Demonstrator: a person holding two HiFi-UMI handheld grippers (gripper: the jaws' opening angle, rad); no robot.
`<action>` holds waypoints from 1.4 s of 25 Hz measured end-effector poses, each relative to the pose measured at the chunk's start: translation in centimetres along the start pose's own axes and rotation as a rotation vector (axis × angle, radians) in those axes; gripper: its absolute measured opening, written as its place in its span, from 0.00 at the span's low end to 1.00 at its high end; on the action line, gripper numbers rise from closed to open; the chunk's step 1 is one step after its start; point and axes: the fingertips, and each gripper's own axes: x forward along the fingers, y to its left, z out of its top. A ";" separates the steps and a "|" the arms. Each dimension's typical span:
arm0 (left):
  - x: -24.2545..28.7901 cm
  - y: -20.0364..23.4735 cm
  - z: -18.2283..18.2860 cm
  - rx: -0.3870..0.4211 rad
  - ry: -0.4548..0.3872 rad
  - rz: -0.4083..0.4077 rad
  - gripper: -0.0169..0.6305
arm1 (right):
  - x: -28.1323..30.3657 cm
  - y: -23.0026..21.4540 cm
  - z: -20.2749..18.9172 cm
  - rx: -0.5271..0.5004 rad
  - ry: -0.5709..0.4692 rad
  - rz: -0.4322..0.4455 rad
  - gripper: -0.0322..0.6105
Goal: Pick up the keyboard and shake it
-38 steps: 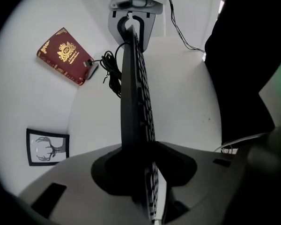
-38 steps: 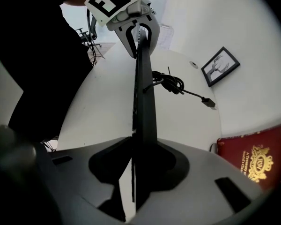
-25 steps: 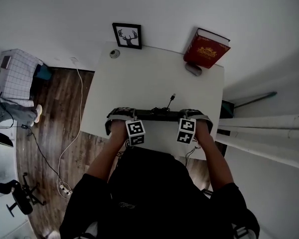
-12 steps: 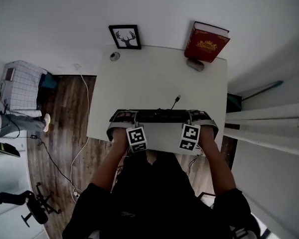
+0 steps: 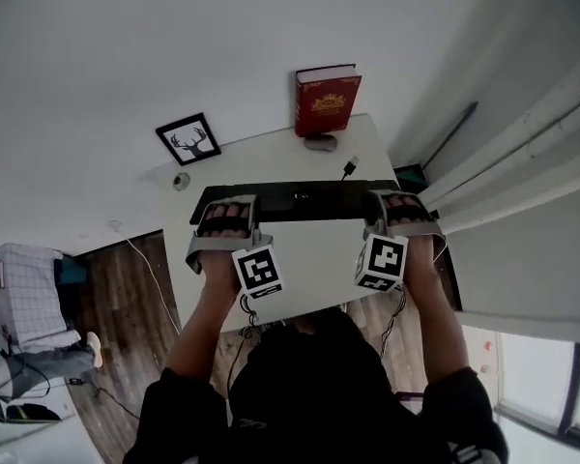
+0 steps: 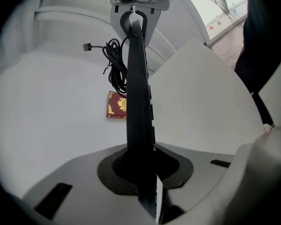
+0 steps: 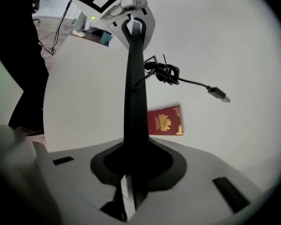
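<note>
In gripper views only: left tool (image 6: 141, 170), right tool (image 7: 133, 167) clamp keyboard (image 6: 136, 102).

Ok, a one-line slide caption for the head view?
Left gripper and right gripper clamp the black keyboard by its ends over the white desk.

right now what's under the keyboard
The keyboard is gripped at its ends by the left claw and right claw, above the white table. Bare tabletop shows around it. The strip directly beneath is covered in the head view.
</note>
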 end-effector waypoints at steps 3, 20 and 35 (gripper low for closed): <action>-2.5 4.2 2.5 0.010 -0.070 0.059 0.14 | -4.4 -3.9 -2.1 0.026 0.070 -0.124 0.19; -11.4 12.9 4.9 0.067 -0.091 0.329 0.14 | -14.5 -11.0 -4.7 0.045 0.170 -0.392 0.19; -17.3 14.2 11.1 0.219 -0.242 0.479 0.14 | -16.3 -11.4 -10.7 0.113 0.352 -0.452 0.19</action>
